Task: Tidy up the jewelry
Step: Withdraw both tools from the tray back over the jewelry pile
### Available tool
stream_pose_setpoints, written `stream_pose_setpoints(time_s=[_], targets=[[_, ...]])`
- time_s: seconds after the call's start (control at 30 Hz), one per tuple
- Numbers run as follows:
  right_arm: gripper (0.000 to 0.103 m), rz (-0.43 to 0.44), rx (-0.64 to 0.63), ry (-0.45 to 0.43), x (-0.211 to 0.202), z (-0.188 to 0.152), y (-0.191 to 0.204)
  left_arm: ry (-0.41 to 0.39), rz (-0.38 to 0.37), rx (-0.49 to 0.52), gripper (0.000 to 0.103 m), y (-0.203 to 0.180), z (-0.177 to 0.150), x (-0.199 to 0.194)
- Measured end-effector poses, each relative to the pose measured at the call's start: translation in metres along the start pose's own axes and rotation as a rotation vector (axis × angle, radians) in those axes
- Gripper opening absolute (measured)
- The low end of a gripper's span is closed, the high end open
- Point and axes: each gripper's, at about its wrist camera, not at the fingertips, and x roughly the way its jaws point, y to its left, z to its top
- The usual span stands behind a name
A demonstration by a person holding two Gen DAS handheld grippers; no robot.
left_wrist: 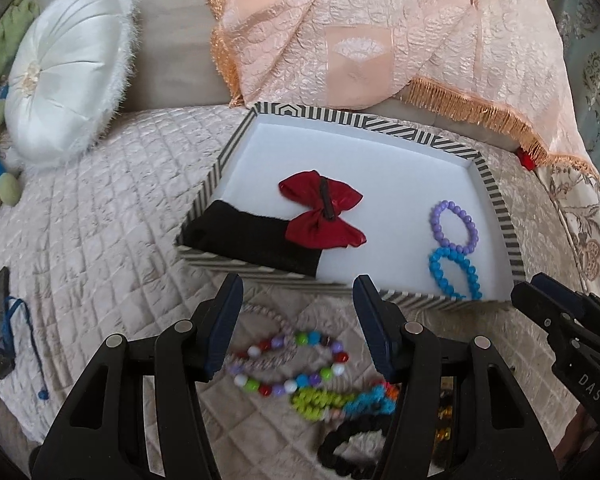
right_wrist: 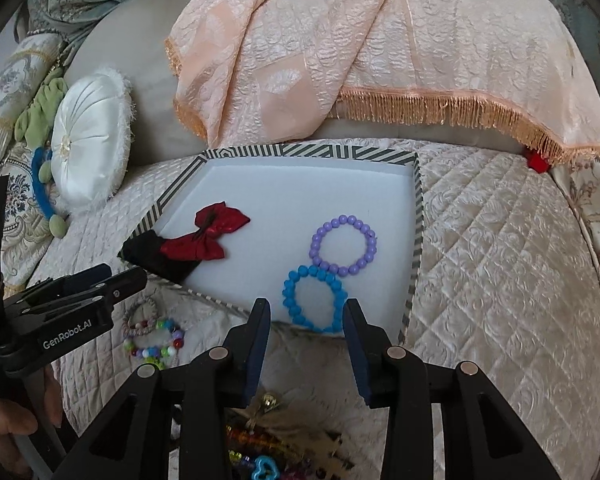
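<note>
Left wrist view: left gripper [left_wrist: 296, 300] spread wide with nothing between its fingers, hovering over a pile of loose beads [left_wrist: 288, 364] and a black scrunchie [left_wrist: 348, 452] on the quilt [left_wrist: 100, 220], just short of the striped tray [left_wrist: 236, 140]. In the tray: red bow [left_wrist: 320, 212] on a black cloth [left_wrist: 252, 240], purple bracelet [left_wrist: 454, 226] touching a blue bracelet [left_wrist: 456, 274]. Right gripper [left_wrist: 548, 304] at the tray's near right corner.

Right wrist view: right gripper [right_wrist: 306, 320] parted and empty, fingers framing the blue bracelet [right_wrist: 314, 298] without touching. Purple bracelet [right_wrist: 344, 246] against it. Left gripper [right_wrist: 116, 280] at the left; more trinkets [right_wrist: 260, 452] below.
</note>
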Motion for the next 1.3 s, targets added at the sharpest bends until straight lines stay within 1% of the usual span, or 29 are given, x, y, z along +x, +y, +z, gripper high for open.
stream_pose_setpoints(time_s=[0.13,0.37,0.67,0.93,1.2,1.3], targets=[[0.036,0.002,0.008,0.001,-0.008,-0.007,0.002,-0.019,0.009,0.001,0.057,0.004,-0.011,-0.014],[0.037,-0.005,-0.015,-0.005,-0.027,-0.024,0.011,-0.049,0.023,0.006,0.057,0.006,-0.028,-0.035],[0.038,-0.018,-0.038,-0.033,-0.055,-0.047,0.021,-0.066,0.015,0.016,0.057,0.007,-0.052,-0.058],[0.039,-0.028,-0.032,-0.018,-0.068,-0.066,0.017,-0.049,-0.013,-0.016,0.057,0.02,-0.067,-0.069],[0.039,-0.031,-0.035,0.011,-0.073,-0.087,0.009,-0.003,-0.062,-0.047,0.057,0.031,-0.08,-0.074],[0.039,-0.03,-0.029,0.019,-0.073,-0.093,0.006,0.006,-0.061,-0.048,0.057,0.032,-0.086,-0.074]])
